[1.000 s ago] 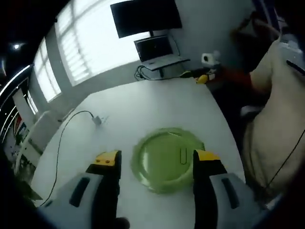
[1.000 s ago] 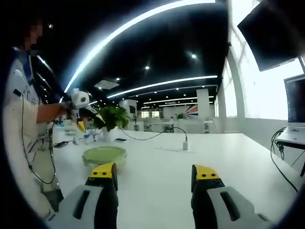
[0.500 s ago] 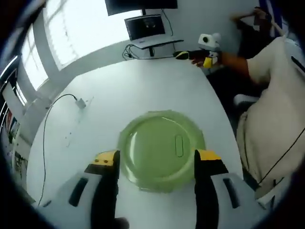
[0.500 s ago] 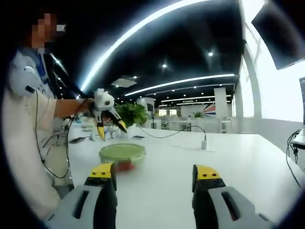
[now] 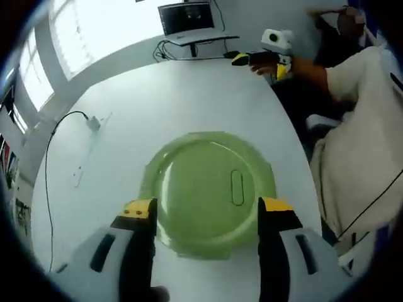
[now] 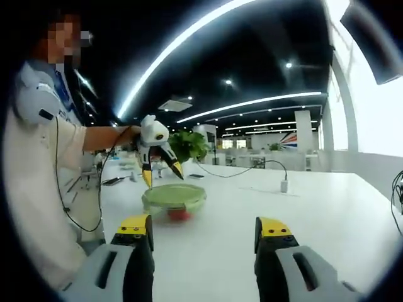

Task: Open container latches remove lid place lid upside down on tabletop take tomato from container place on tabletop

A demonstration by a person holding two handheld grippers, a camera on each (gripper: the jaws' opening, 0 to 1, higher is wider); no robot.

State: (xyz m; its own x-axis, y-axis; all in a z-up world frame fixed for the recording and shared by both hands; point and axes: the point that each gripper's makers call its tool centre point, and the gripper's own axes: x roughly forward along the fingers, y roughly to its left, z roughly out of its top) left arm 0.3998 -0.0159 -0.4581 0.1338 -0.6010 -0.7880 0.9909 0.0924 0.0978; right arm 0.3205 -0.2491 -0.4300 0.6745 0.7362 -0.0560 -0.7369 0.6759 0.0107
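A round container with a green lid [image 5: 208,185] sits on the white table [image 5: 157,94]. My left gripper [image 5: 208,211] hovers right above the lid, open, with a yellow-tipped jaw on either side of it. In the right gripper view the same container [image 6: 174,198] shows a red tomato [image 6: 179,214] through its clear base, and the left gripper [image 6: 162,175] hangs open just over it. My right gripper [image 6: 203,228] is open and holds nothing, some way from the container over the table. It appears far off as the right gripper [image 5: 259,63], held in a hand.
A person in white [image 5: 365,138] stands at the table's right edge. A monitor and laptop [image 5: 186,16] are at the far end. A cable with an adapter [image 5: 93,123] lies to the left of the container. A plant [image 6: 189,146] stands behind it.
My left gripper has come down and forward until it is over the lid, which now looks much larger. The right gripper has drawn a little closer to the container.
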